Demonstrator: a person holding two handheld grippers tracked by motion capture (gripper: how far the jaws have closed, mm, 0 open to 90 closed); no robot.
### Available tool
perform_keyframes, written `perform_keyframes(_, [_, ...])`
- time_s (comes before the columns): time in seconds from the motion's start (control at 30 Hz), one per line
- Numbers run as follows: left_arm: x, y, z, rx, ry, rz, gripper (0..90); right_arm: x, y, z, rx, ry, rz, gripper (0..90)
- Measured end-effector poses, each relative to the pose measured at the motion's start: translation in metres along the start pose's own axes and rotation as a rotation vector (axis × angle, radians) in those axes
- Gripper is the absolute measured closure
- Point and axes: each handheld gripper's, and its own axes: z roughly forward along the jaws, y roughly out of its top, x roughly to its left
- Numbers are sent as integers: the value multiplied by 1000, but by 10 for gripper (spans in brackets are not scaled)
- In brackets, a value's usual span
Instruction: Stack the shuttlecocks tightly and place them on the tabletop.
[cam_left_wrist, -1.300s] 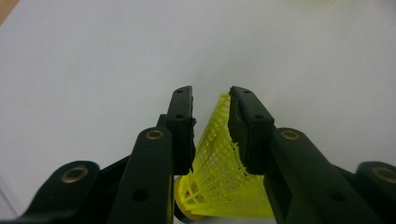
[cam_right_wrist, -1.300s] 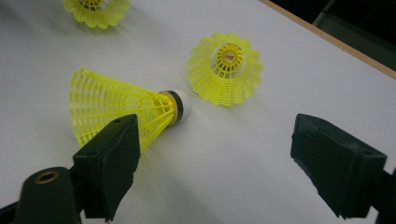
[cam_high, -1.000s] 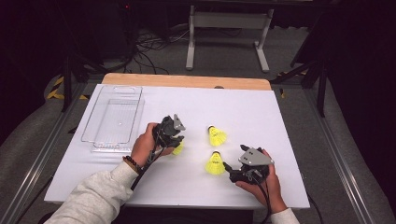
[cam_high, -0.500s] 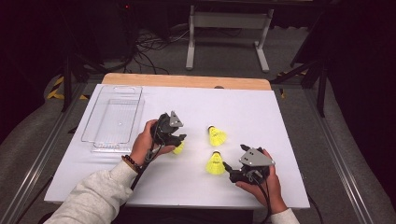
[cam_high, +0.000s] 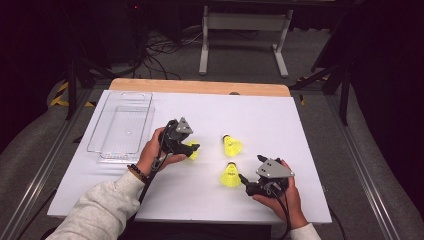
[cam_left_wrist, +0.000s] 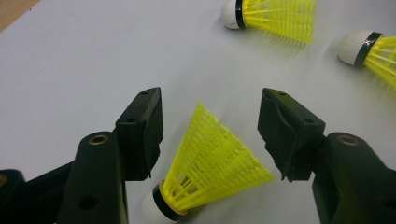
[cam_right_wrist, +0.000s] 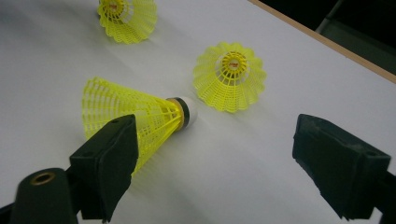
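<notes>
On the white bench, a shuttlecock lies between your left tool's jaws, just opening, untouched. Centre on its skirt and squeeze gently before carrying it to the tray. Your right tool waits released.

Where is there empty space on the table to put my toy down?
The white table is bare along its far right part, behind the shuttlecocks, and along the near left edge below the clear tray. It is crowded in the middle, between the left gripper and right gripper.
</notes>
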Motion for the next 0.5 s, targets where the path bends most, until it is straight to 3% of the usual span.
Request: perform_keyframes(0.5, [1,-2,-17,-93,-20,31,382,0,1,-2,-7,-5,-1,154])
